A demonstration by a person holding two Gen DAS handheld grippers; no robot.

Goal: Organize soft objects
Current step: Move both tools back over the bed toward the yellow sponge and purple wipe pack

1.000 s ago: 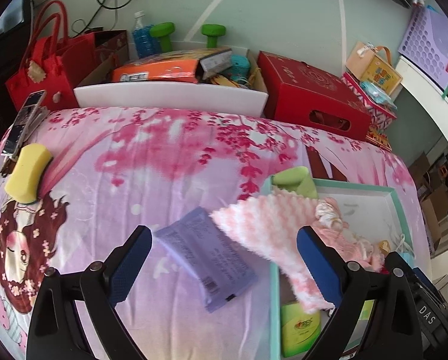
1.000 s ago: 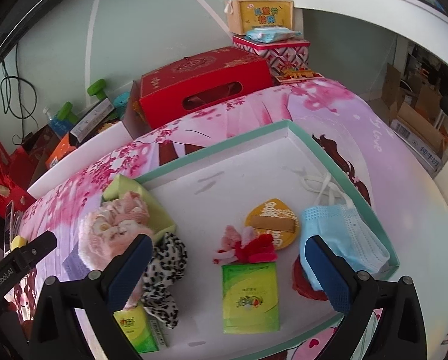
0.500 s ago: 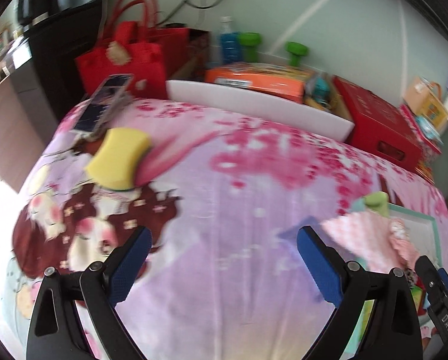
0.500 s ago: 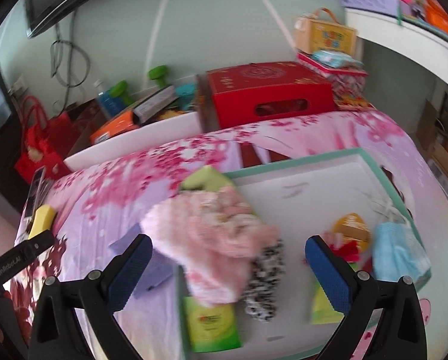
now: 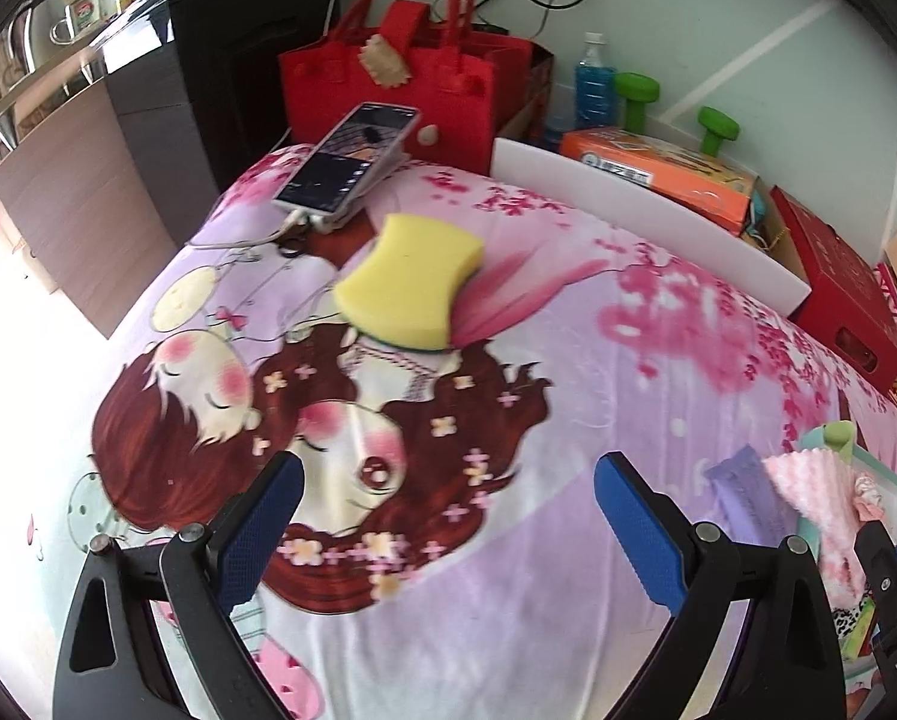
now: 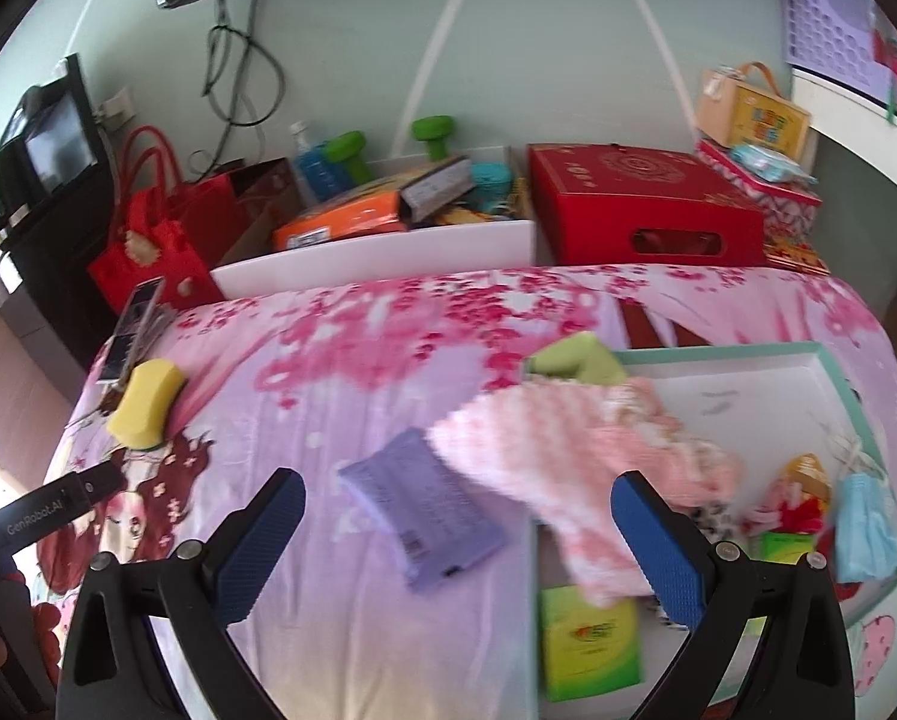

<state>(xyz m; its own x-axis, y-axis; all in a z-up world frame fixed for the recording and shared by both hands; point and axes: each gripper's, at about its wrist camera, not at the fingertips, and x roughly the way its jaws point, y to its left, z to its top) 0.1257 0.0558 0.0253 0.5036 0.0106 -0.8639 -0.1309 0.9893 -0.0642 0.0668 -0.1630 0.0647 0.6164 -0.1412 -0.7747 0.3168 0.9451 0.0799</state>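
My left gripper (image 5: 448, 516) gapes wide, holding nothing, having swung left off the purple packet (image 6: 424, 504) to face the yellow sponge (image 5: 409, 282) beside the phone (image 5: 349, 165). My right gripper (image 6: 457, 531) has also turned left and hangs spread over the packet and pink towel (image 6: 544, 462) draping the tray's (image 6: 832, 378) rim.

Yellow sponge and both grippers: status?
Left gripper open, empty, facing the yellow foam sponge on the pink blanket. Right gripper open, empty, above the purple packet. Path to sponge looks unobstructed.
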